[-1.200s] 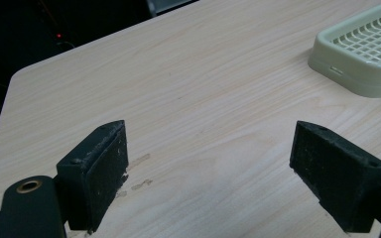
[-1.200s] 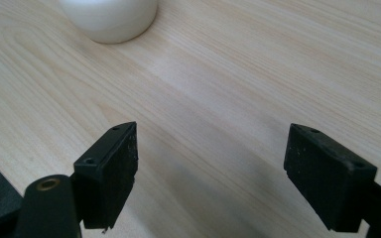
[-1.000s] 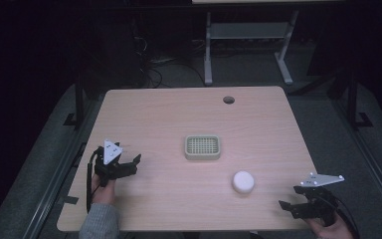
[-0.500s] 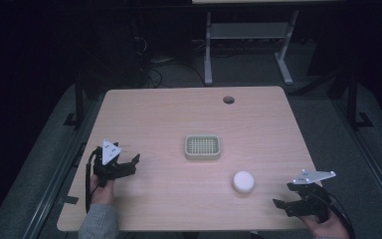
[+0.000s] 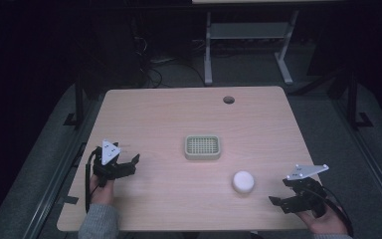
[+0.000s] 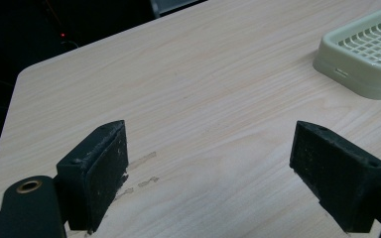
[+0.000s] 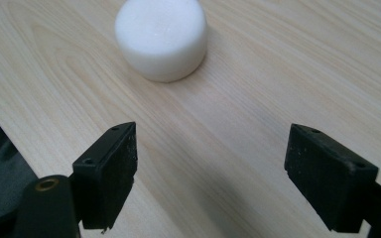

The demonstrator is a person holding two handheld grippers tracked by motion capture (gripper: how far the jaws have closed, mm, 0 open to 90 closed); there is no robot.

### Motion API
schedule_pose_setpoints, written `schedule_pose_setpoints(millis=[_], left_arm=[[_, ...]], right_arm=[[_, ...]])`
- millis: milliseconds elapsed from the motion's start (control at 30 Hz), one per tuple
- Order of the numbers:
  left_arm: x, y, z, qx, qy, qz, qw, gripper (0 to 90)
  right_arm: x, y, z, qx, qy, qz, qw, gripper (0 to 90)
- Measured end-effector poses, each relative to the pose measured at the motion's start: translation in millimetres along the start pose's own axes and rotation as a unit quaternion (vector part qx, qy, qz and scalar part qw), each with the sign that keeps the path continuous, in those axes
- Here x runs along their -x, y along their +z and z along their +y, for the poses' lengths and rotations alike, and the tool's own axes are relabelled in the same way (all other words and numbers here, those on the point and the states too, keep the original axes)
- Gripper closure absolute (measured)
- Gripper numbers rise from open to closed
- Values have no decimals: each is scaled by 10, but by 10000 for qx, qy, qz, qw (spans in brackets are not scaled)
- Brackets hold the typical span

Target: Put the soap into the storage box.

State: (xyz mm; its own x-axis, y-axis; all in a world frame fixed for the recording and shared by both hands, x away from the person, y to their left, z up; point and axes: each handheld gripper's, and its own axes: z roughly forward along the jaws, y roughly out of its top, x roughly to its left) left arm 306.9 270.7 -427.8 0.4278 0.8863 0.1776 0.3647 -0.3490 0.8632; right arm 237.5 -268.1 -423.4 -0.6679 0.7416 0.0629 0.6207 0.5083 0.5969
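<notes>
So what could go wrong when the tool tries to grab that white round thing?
1. The white round soap lies ahead of the open right tool, not between its jaws; shutting now would likely catch nothing.
2. It looks smooth and curved, so it might slip or skid away when pinched.
3. It lies fairly near the table's front edge, so a push could knock it off.
</notes>
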Motion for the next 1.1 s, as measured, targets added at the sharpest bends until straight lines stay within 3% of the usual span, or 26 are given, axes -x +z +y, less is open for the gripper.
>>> schedule_pose_setpoints(millis=[1100], left_arm=[[-7,-10,1,29,-2,32,10000,148]], right_arm=[[-127,160,497,-546,-663,219,9961,196]])
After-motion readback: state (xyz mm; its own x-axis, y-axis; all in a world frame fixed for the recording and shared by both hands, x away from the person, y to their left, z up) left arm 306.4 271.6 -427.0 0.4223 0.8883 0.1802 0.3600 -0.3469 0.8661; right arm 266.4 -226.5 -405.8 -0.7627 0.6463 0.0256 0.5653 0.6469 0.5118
